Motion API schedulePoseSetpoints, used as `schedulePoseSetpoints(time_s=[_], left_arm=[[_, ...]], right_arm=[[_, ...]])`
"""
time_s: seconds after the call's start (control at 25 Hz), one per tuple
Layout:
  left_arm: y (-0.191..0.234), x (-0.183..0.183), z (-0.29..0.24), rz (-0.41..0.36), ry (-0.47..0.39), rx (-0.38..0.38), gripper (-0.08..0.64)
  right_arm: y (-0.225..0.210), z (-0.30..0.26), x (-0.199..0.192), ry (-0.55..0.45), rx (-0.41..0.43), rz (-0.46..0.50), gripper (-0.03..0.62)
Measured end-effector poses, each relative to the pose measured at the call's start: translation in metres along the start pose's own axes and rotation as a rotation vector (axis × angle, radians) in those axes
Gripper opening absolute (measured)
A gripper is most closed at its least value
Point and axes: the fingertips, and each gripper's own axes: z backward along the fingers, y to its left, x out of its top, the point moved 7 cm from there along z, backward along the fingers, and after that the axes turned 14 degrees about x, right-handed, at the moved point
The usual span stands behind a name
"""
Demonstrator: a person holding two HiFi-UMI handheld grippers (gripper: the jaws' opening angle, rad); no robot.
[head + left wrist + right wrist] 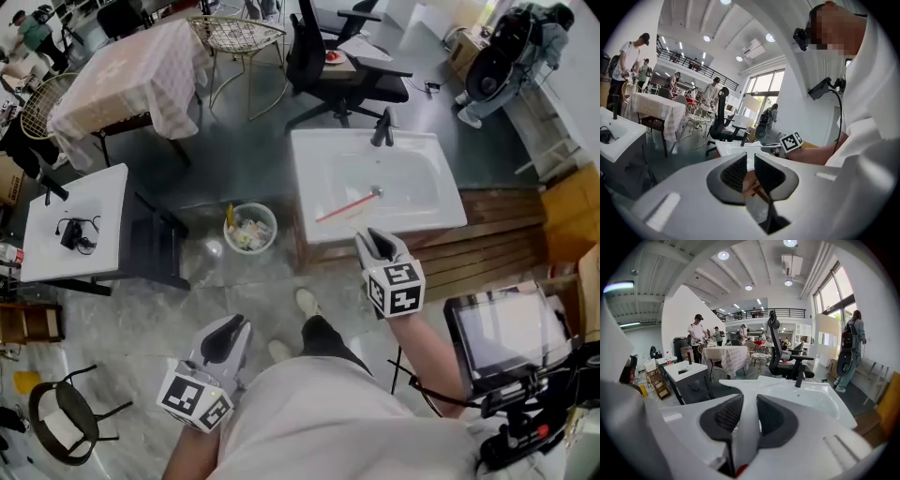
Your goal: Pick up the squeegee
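Although the task calls for the squeegee (347, 207) to be lifted, it lies untouched in the basin of the white sink (309, 155), right of centre in the head view, its red handle running diagonally up toward the drain. No step of the pickup proper is complete. The right claw (379, 244) sits just below the sink's front rim in that view, near the squeegee but clearly apart from it, with the rim between them. Its own view shows the two dark pads (726, 416) standing moderately apart, with only the white sink edge seen through the gap; nothing is gripped. The left claw (225, 339) hangs at the lower left of the head view, beside the person's body and well apart from the sink. Its jaws are likewise parted by a narrow gap and hold nothing. Judged from this layout, the approach is partly made and everything else is outstanding: the right claw has to be carried over the rim and down into the basin, lined up across the thin handle, closed on it, and raised. The handle appears to lie flat on the basin floor, so getting the jaws either side of it is likely the delicate part. The squeegee does not show in the right claw's own view.
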Motion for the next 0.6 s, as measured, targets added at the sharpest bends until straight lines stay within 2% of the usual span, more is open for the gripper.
schedulePoseSetpoints(time_s=[0.32, 0.6], left_arm=[[-0.012, -0.006, 0.006, -0.017, 0.007, -0.039, 0.056], [-0.016, -0.011, 0.013, -0.026, 0.015, -0.043, 0.057]], right_arm=[[0.036, 0.040, 0.007, -0.041, 0.038, 0.056, 0.098], [0.060, 0.058, 0.009, -0.058, 0.079, 0.054, 0.098]])
